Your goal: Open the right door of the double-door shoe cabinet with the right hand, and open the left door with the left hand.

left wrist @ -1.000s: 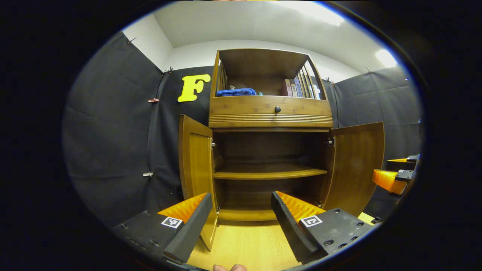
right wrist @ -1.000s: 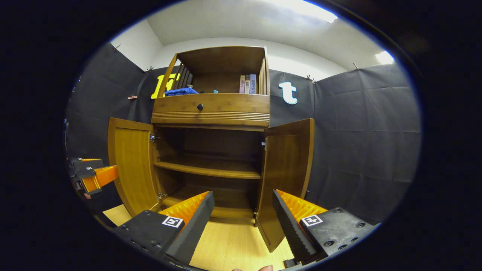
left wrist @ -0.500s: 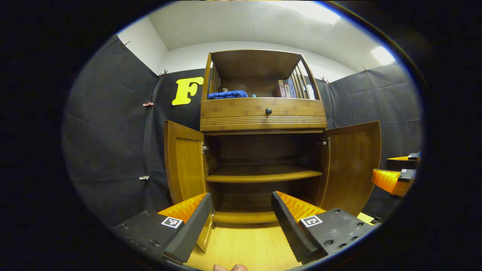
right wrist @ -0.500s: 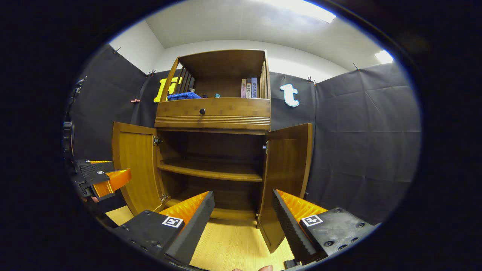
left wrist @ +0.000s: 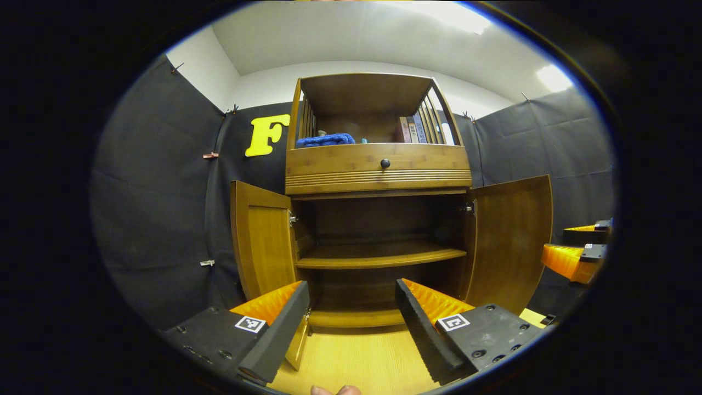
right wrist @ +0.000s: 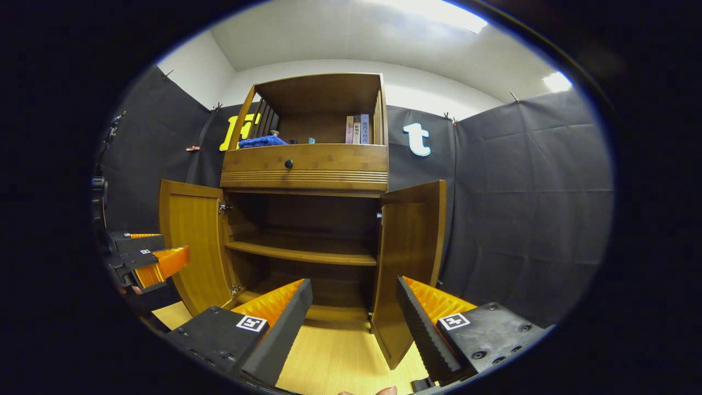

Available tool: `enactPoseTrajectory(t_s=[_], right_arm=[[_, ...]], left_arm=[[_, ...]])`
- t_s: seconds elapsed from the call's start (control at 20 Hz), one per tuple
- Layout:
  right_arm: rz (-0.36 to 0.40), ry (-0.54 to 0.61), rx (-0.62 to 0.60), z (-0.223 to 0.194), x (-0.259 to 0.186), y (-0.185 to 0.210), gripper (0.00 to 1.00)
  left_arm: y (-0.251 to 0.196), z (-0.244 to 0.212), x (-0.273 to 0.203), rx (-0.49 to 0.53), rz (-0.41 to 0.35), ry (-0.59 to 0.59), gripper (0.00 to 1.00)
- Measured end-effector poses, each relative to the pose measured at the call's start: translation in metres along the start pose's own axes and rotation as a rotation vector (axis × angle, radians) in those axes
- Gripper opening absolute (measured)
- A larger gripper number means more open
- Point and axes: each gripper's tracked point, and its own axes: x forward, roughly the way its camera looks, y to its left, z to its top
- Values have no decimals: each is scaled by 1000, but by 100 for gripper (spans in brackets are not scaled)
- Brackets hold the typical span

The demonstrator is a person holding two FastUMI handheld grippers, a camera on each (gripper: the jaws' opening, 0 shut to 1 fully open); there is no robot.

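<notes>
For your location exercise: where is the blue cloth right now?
In both views the blue cloth lies at the top shelf's left end, above the drawer knob.

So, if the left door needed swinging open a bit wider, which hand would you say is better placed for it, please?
Left, probably. The left tool sits open just beside the left door, while the right tool faces the right door.

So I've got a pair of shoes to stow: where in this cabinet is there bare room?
Both doors stand open, left door and right door. The middle shelf between them looks bare, and so does the bottom board under it. The top compartment is crowded: a blue cloth at its left, books at its right.
</notes>
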Motion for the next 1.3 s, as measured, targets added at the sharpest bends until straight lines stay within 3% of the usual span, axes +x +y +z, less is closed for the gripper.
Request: enactPoseTrajectory(t_s=[1.3], right_arm=[[4, -9, -19, 3, -4, 8, 98]], left_arm=[[1, 0, -1, 7, -10, 0, 98]])
